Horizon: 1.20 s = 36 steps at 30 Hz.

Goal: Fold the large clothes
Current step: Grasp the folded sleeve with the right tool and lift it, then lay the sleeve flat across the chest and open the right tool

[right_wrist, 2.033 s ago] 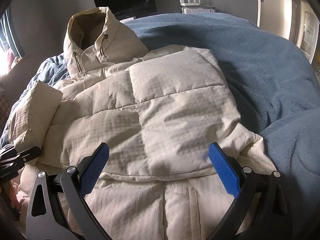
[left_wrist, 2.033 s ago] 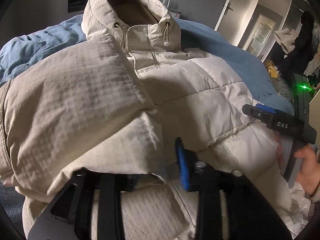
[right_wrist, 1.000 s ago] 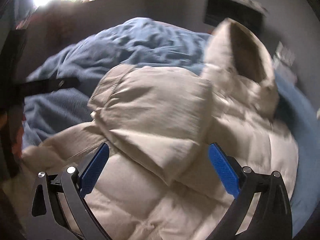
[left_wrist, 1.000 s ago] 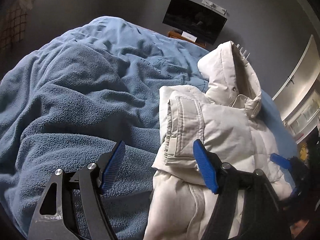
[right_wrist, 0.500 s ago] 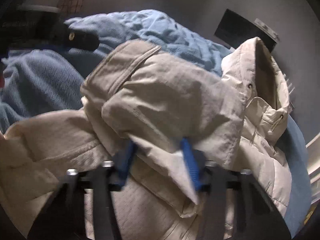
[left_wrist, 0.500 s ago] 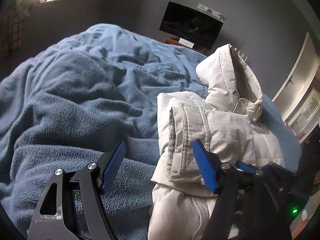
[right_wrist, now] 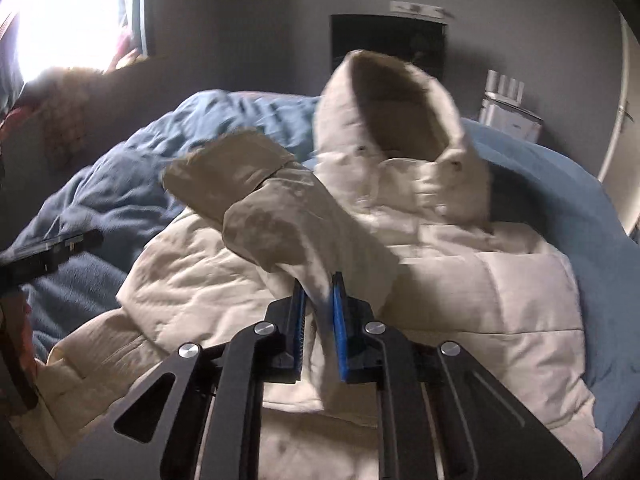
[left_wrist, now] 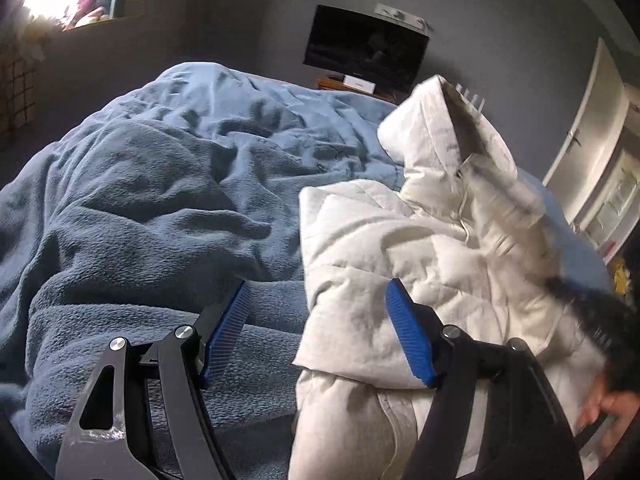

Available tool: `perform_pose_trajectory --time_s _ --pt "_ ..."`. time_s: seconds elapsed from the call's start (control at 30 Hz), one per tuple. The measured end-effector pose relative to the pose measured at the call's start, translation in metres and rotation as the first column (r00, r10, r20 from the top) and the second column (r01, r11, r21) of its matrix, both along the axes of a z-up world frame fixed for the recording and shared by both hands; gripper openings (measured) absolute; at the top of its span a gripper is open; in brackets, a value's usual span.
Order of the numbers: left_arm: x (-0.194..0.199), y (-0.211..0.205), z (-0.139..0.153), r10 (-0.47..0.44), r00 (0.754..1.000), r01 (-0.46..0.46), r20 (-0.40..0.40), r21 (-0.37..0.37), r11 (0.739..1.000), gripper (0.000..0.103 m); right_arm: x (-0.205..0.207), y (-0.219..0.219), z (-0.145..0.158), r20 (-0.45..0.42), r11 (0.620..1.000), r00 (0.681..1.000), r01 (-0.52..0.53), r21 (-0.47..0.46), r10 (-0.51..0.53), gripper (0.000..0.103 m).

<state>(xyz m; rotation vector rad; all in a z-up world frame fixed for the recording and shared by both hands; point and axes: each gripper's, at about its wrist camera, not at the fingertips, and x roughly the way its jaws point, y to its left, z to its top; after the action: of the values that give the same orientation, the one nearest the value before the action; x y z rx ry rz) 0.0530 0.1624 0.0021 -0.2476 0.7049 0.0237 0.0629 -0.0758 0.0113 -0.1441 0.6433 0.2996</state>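
A cream padded jacket [right_wrist: 460,280] was laid on a blue blanket [left_wrist: 140,200] spread over a bed, with its hood [right_wrist: 392,112] raised at the far end, ahead of both grippers. The right gripper [right_wrist: 318,312] was seen clamped on the near end of a sleeve [right_wrist: 280,216], which was lifted clear of the jacket body and blurred by motion. The left gripper [left_wrist: 316,336] was held with its jaws wide apart and nothing between them, its right finger over the jacket's near edge and its left finger over the blanket. The step in hand was judged to be the folding of a sleeve across the chest; the next move would call for the sleeve to be carried over, laid flat and released. Compared with two seconds earlier, the grips were exchanged: the left gripper, then closed on cloth, was now free, and the right gripper, then spread, was now shut on the sleeve.
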Motion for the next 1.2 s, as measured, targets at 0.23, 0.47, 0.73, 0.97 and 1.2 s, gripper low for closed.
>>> perform_pose_trajectory --time_s 0.23,0.47,0.73,0.97,1.2 --pt "0.012 -0.032 -0.010 -0.128 0.991 0.130 -0.046 0.055 0.990 0.067 0.001 -0.043 0.015 0.023 0.995 0.996 0.087 0.050 -0.088 0.010" --pt "0.029 -0.054 -0.035 -0.178 0.969 0.199 -0.169 0.117 0.973 0.067 0.008 -0.084 0.004 -0.028 0.977 0.982 0.189 0.098 -0.187 0.010" --pt "0.033 -0.062 -0.051 -0.183 0.954 0.222 -0.238 0.149 0.964 0.066 0.023 -0.109 -0.045 -0.199 0.963 0.954 0.249 0.107 -0.224 0.011" --pt "0.033 -0.060 -0.050 -0.179 0.955 0.214 -0.236 0.136 0.967 0.068 0.018 -0.122 -0.048 -0.291 0.967 0.940 0.220 0.126 -0.176 0.029" --pt "0.034 -0.058 -0.050 -0.177 0.956 0.210 -0.233 0.129 0.969 0.068 -0.004 -0.161 -0.036 -0.262 0.969 0.941 0.239 0.070 -0.213 0.064"
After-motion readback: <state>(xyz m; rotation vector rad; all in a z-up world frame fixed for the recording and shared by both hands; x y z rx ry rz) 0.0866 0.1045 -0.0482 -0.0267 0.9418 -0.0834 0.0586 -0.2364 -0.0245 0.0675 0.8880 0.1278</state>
